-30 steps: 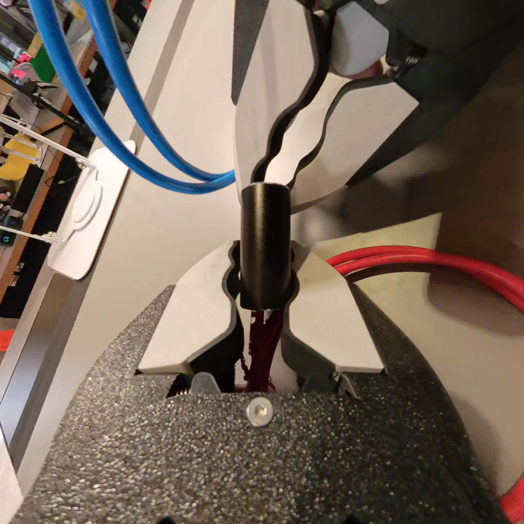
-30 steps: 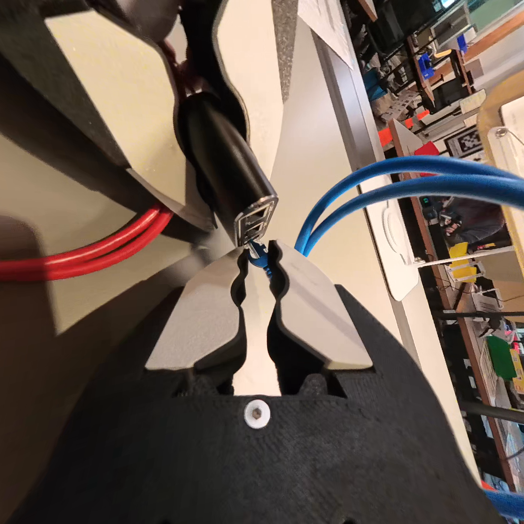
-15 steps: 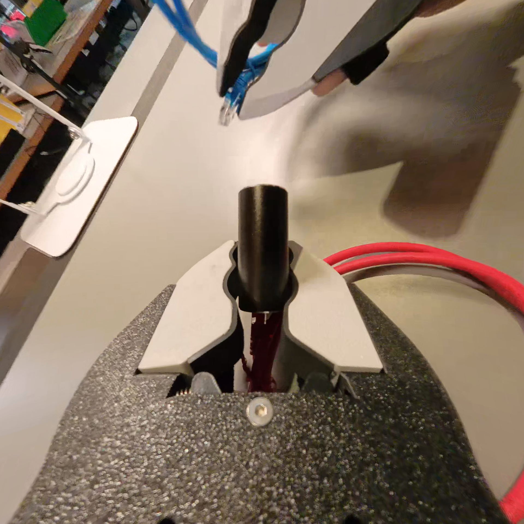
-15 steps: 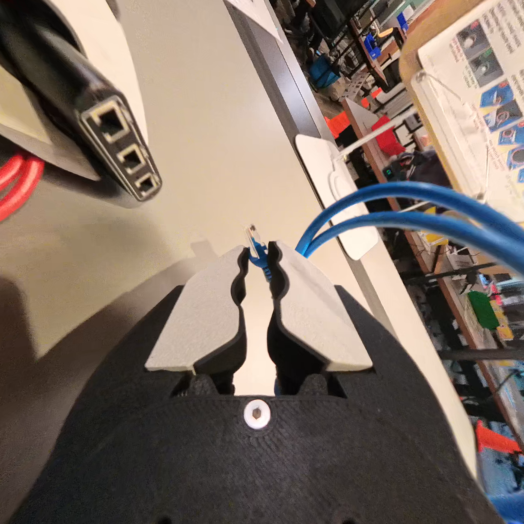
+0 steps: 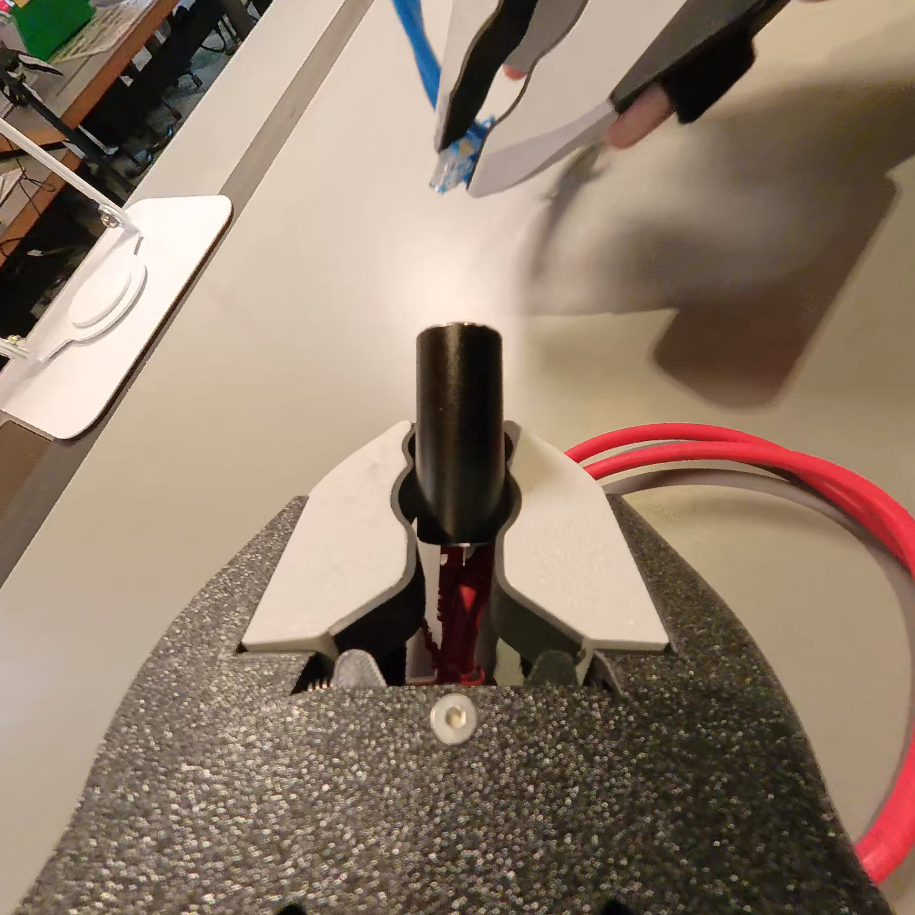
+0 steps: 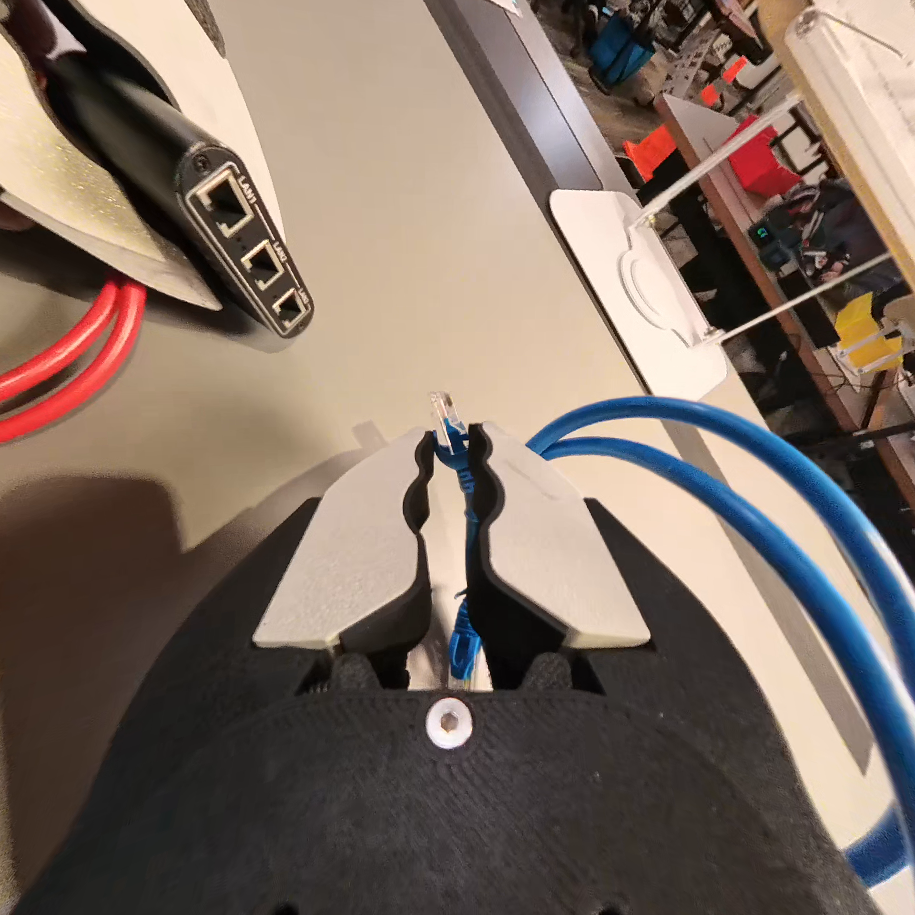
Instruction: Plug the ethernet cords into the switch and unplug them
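Blue plug out of the switch, both held apart above the table

The left gripper (image 5: 458,445) has its fingers closed on the black ethernet switch (image 5: 458,431), which juts forward from between them – in the right wrist view its end face (image 6: 252,250) shows three empty ports in a row. A red ethernet cord (image 5: 772,465) goes into the switch's back end and loops away to the right over the pale table (image 5: 297,307). The right gripper (image 6: 451,435) pinches the blue ethernet cord (image 6: 742,475) just behind its clear plug (image 6: 442,403); the plug pokes out past the fingertips, well apart from the switch. The blue cord arcs off to the right in two strands. A white stand base (image 6: 638,287) sits at the table's edge – cluttered shelves lie beyond it
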Tool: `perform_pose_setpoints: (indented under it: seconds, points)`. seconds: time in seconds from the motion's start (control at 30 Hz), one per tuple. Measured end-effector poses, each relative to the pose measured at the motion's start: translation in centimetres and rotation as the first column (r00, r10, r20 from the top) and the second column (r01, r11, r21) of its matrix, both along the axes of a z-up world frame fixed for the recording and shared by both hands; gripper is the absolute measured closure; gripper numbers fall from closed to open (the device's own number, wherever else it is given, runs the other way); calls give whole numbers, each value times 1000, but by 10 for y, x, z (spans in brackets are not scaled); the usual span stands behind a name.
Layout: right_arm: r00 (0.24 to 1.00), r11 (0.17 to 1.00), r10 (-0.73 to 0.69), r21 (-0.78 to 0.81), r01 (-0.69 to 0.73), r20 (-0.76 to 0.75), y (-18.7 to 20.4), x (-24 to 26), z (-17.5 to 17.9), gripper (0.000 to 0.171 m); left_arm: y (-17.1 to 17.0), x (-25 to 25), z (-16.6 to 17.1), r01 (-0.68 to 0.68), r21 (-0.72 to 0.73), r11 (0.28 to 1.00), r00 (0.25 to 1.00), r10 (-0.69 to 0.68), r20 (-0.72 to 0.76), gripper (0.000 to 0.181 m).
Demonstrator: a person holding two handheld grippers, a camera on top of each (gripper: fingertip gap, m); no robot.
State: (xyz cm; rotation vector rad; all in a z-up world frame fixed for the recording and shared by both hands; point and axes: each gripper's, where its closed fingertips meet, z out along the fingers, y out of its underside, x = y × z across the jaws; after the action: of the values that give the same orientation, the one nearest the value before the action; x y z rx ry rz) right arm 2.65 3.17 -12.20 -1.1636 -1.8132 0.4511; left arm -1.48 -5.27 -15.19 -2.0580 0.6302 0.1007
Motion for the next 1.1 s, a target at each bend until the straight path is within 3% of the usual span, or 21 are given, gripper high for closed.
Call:
perform_pose_setpoints:
  seconds: [0.33, 0.53, 0.63, 0.77, 0.93, 1.0, 1.1]
  points:
    - [972, 973, -189, -157, 167, -136, 42, 77, 59, 157, 0, -1, 1, -2, 5, 1000, 1000, 2, -2, 153]
    - [918, 937, -340, -155, 313, -204, 87, 163, 140, 157, 0, -1, 1, -3, 5, 1000, 1000, 3, -1, 153]
    - [885, 893, -443, -158, 421, -146, 120, 215, 155, 157, 0, -1, 1, -5, 6, 1000, 1000, 5, -1, 153]
    - [848, 812, -530, -282, 511, 10, 157, 271, 124, 157, 1, -1, 1, -7, 6, 1000, 1000, 7, -2, 153]
    - [794, 647, -548, -468, 601, 263, 175, 306, 38, 156, 1, -1, 1, -12, 8, 1000, 1000, 12, -3, 153]
    - [778, 612, -573, -498, 615, 258, 183, 308, 28, 155, 1, -2, 1, -15, 9, 1000, 1000, 15, -5, 153]
    - [727, 621, -650, -399, 675, 220, 198, 313, 40, 148, 1, -3, 1, -25, 12, 1000, 1000, 25, -2, 153]
